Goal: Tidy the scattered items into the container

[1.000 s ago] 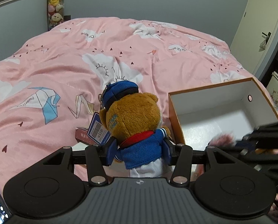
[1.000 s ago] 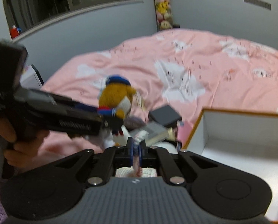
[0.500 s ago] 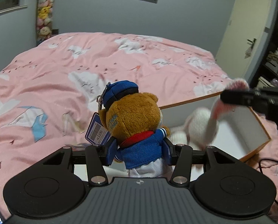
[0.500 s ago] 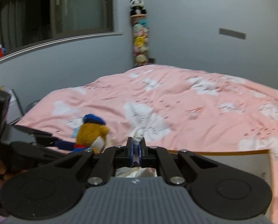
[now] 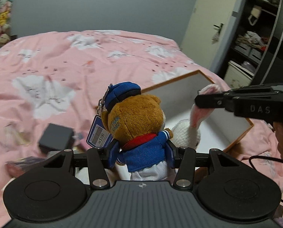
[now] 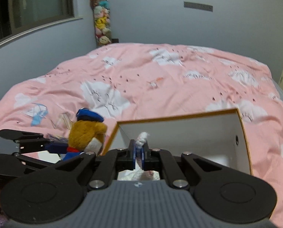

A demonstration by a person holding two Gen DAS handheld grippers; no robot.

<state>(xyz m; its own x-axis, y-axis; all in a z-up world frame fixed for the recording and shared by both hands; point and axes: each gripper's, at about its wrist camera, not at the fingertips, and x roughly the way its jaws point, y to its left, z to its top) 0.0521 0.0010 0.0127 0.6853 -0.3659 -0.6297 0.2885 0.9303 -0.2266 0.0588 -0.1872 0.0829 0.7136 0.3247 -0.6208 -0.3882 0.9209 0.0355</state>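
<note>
Box (image 6: 242,133): nothing visibly resting inside
Left gripper (image 5: 141,148): clamped on teddy bear (image 5: 137,117)
Right gripper (image 6: 139,152): pinching white rabbit's (image 5: 187,134) ear
Left on bed (image 5: 84,57): black case (image 5: 55,139), other clutter

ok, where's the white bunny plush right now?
In the left wrist view the white bunny plush hangs right of centre by one ear from the right gripper, over the open white box, beside the bear.
</note>
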